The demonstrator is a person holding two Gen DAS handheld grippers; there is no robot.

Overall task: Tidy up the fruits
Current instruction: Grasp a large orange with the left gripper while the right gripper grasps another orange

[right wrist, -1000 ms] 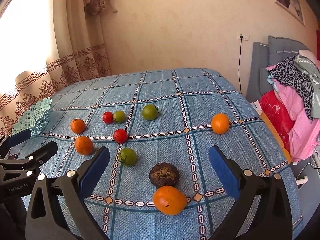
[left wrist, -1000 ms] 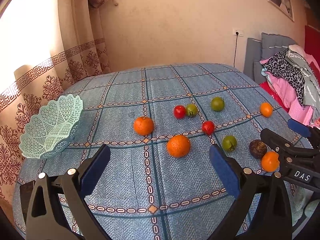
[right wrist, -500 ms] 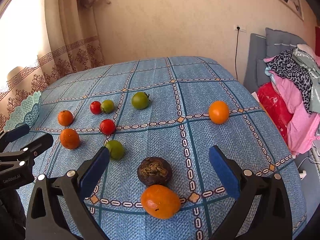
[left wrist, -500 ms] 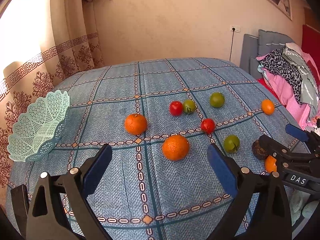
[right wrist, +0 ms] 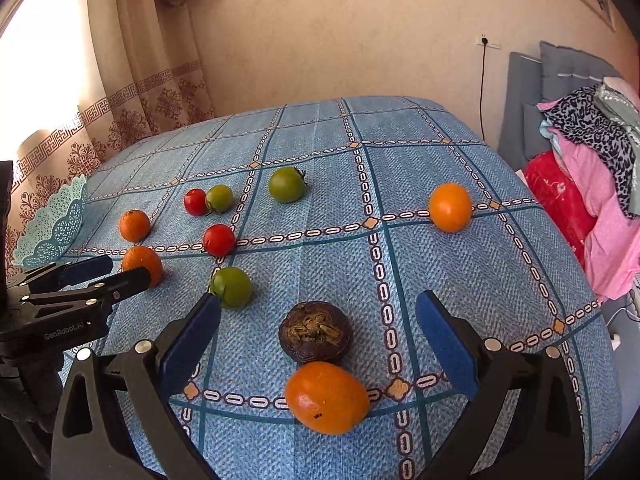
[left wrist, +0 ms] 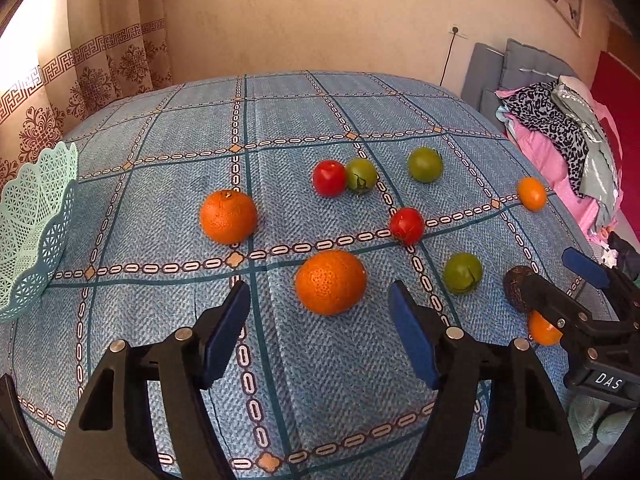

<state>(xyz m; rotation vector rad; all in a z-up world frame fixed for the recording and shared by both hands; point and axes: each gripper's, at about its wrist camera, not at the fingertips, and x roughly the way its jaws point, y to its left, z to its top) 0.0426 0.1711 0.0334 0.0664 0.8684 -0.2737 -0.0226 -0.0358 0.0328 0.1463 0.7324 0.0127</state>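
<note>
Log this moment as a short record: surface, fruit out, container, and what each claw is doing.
surface: blue patterned tablecloth
fruit: four oranges, two red tomatoes, three green tomatoes, one dark wrinkled fruit, all loose on the cloth
container: mint lattice basket at the cloth's left edge, no fruit visible inside
left claw: open, empty, lined up on the nearest rough orange
right claw: open, empty, lined up on the smooth orange and the dark fruit behind it
progress: nothing gripped yet

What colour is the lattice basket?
Pale mint green basket; clearest in the left wrist view.
</note>
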